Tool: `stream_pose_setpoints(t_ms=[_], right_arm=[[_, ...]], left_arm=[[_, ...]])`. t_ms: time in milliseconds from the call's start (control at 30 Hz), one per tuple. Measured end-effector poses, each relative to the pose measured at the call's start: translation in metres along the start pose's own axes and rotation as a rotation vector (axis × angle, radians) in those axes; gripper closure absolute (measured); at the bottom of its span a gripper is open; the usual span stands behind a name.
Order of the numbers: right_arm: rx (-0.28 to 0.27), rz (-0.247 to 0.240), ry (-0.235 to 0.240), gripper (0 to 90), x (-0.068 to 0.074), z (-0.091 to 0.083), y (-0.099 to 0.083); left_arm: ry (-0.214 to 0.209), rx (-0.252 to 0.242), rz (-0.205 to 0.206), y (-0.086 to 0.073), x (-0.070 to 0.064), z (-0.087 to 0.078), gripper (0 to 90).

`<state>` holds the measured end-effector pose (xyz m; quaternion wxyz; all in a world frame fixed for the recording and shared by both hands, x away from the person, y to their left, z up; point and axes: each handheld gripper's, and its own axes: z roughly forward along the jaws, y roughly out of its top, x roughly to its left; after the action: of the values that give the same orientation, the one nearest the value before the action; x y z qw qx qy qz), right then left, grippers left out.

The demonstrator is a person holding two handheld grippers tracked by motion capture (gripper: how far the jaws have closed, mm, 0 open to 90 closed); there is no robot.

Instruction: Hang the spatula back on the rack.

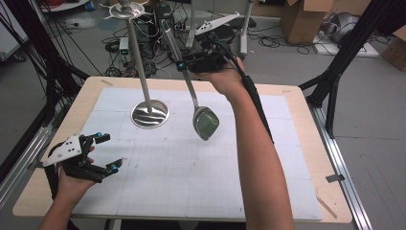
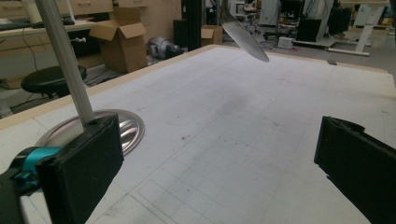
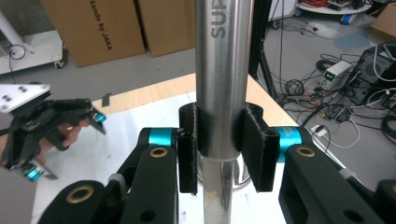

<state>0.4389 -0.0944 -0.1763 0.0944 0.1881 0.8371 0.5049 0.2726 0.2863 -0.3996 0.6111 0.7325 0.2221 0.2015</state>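
While the right gripper (image 1: 183, 63) holds the ladle (image 1: 205, 122) over the far middle of the table (image 1: 306, 158), the high view shows the long steel handle slanting up and away and the bowl hanging low above the white mat (image 1: 191, 177), apparently clear of it. Jaws are clamped on the handle partway along, well above the bowl. A round metal stand (image 1: 150, 114) with an upright pole sits just left of the ladle, near but apart. The left gripper (image 1: 106, 152) rests at the near left edge, jaws spread, holding nothing.

Left gripper view: both black pads (image 2: 81, 175) stand wide apart with bare mat between them. The stand's base (image 2: 126, 128) lies just past the left pad; the ladle's bowl edge (image 2: 245, 37) hangs at top centre, off the surface.

Right gripper view: the two pads (image 3: 259, 149) pinch the polished handle (image 3: 219, 93) squarely from both sides. The left gripper (image 3: 42, 126) is seen farther off.

Judgement: all-steel, rigid, not fragile, moderately heavy with the weight at the bowl end. Smooth round tube, so likely to twist or slide in the pads if swung. A firm pinch across the handle, closer to the bowl, should limit swing.
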Motion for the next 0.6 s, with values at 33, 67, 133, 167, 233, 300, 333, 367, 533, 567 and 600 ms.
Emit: stream_pose_setpoints(t_ms=[33, 67, 133, 167, 233, 300, 333, 367, 533, 567, 600], right_arm=[[-0.001, 0.01, -0.002, 69.6, -0.003, 0.003, 0.001], [-0.004, 0.015, -0.003, 69.6, -0.006, 0.004, 0.002], [-0.008, 0.025, -0.005, 69.6, -0.011, 0.008, 0.004], [-0.012, 0.023, -0.007, 69.6, -0.014, 0.01, 0.005], [-0.005, 0.023, -0.009, 69.6, -0.018, 0.014, 0.009], [-0.002, 0.021, -0.009, 69.6, -0.022, 0.019, 0.012], [0.003, 0.019, -0.009, 69.6, -0.024, 0.021, 0.014], [-0.002, 0.022, -0.006, 69.6, -0.025, 0.023, 0.015], [-0.004, 0.037, -0.002, 69.6, -0.031, 0.032, 0.021], [-0.005, 0.038, 0.0, 69.6, -0.032, 0.033, 0.021], [-0.005, 0.042, 0.0, 69.6, -0.032, 0.036, 0.022]], left_arm=[[0.0, -0.003, -0.002, 0.0, 0.0, 0.0, 1.7], [-0.001, -0.003, -0.004, 0.0, 0.0, 0.0, 1.7], [-0.002, -0.003, -0.005, 0.0, 0.0, 0.0, 1.7], [-0.002, -0.002, -0.004, 0.0, 0.0, 0.0, 1.7], [-0.007, -0.001, -0.004, 0.0, 0.0, 0.001, 1.7], [-0.007, 0.001, -0.004, -0.001, 0.0, 0.001, 1.7], [-0.006, -0.002, -0.008, -0.001, 0.0, 0.001, 1.7], [-0.004, -0.004, -0.008, -0.001, 0.0, 0.001, 1.7], [-0.005, -0.001, -0.006, 0.0, 0.0, 0.0, 1.7], [-0.006, -0.001, -0.006, 0.0, 0.0, 0.0, 1.7], [-0.006, -0.001, -0.005, 0.0, -0.001, 0.0, 1.7]])
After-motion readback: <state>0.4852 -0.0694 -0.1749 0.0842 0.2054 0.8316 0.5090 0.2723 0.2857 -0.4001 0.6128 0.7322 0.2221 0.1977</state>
